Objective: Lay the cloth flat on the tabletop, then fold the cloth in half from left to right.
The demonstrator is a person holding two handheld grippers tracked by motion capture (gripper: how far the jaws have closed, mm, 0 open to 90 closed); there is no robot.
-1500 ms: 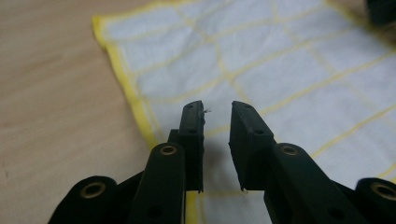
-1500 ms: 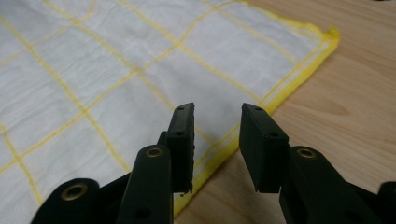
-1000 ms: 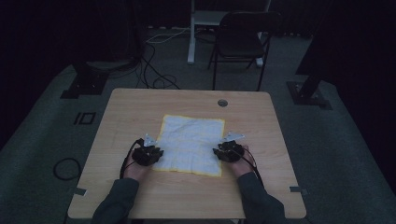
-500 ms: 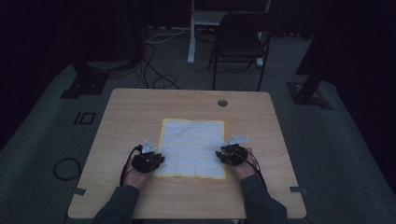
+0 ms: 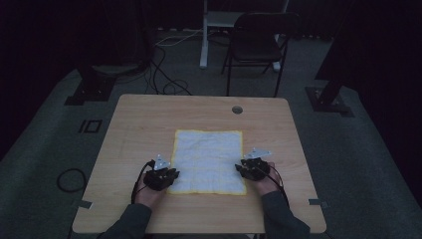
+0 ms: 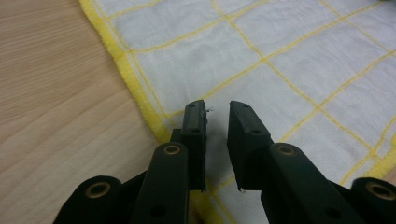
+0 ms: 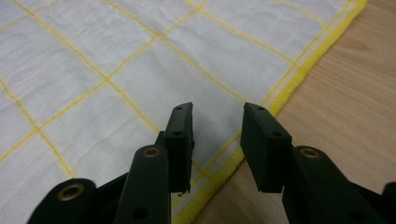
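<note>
In the left gripper view we see the left gripper [image 6: 217, 108] with its two black fingers [image 6: 194, 135] parted by a narrow gap, gripping nothing. They hang over the white cloth [image 6: 261, 51] just inside its yellow hem, and we cannot tell whether the tips touch the fabric. The hem runs diagonally past the left finger, with bare wood of the desk [image 6: 51, 102] beyond it.

In the right gripper view the right gripper [image 7: 217, 109] has its fingers [image 7: 180, 135] spread somewhat wider, also with nothing between them. They sit above the cloth [image 7: 116, 60] close to its yellow border, which passes under the right finger and meets the desk [image 7: 345, 88] on that side. Thin yellow lines cross the white fabric in a grid.

From the high view, the cloth [image 5: 208, 160] lies flat and spread out on the middle of the wooden desk [image 5: 149, 119], nearer the person's edge. The left gripper [image 5: 160, 177] is at the cloth's near left corner, the right gripper [image 5: 255, 167] at its right edge near the near corner, each held in a hand with dark sleeves coming in from below. A round hole [image 5: 237, 109] sits near the desk's far edge. Beyond the desk stand a dark folding chair [image 5: 259, 42] and loose cables [image 5: 164, 74] on the grey floor [image 5: 45, 149].
</note>
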